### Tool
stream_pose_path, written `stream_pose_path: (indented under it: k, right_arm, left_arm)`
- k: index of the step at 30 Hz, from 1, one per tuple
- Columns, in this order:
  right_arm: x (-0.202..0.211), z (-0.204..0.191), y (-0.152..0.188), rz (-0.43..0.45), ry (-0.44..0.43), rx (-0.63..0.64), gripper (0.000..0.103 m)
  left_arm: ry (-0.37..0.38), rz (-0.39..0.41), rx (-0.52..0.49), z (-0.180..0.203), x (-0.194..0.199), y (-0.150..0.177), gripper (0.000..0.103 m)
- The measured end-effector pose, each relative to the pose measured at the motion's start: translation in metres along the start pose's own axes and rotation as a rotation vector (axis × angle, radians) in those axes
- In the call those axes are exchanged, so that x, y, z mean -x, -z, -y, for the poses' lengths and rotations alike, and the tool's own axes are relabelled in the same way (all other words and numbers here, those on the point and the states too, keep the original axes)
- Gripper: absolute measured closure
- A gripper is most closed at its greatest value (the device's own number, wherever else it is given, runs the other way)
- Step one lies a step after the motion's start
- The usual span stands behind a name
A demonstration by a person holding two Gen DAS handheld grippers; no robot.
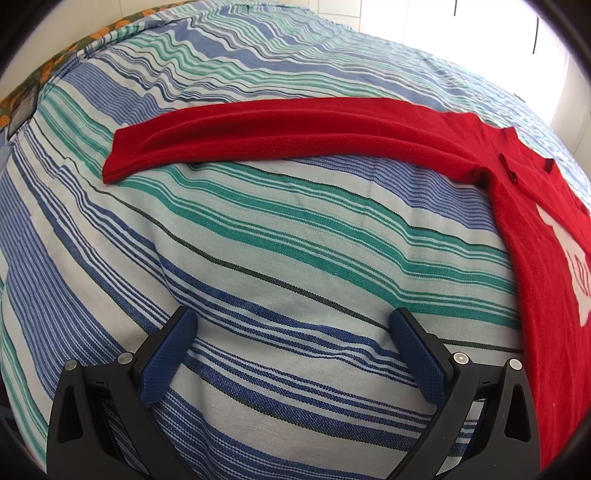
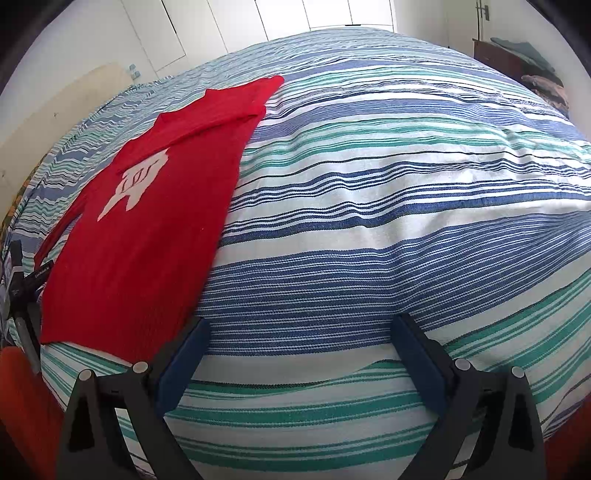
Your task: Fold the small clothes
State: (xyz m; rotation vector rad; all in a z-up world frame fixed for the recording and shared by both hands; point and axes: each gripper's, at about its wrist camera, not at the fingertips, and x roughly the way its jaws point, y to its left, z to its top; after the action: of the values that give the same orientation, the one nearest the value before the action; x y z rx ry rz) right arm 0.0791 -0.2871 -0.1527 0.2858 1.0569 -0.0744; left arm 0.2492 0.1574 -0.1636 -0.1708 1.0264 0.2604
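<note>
A small red sweater (image 2: 147,229) with a white print lies flat on a striped bedspread (image 2: 369,206). In the right wrist view one sleeve is folded across the chest (image 2: 221,107). In the left wrist view the sweater (image 1: 535,229) is at the right and its other sleeve (image 1: 277,133) stretches out to the left. My left gripper (image 1: 291,325) is open and empty, above bare bedspread (image 1: 258,240) short of the sleeve. My right gripper (image 2: 299,332) is open and empty, just right of the sweater's bottom hem.
White cupboard doors (image 2: 207,26) stand behind the bed. A dark cabinet with clothes on it (image 2: 517,62) is at the far right. An orange-patterned cloth (image 1: 55,62) shows at the bed's far left edge. The other gripper's body (image 2: 22,288) shows at the left edge.
</note>
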Motion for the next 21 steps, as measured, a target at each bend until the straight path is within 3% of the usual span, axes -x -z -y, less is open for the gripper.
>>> stream_pose_path:
  k: [21]
  right_arm:
    - [-0.0011,-0.0009,0.0000,0.001,0.007,0.013,0.004]
  left_arm:
    - [0.000,0.000,0.000,-0.0004,0.0000,-0.0002,0.000]
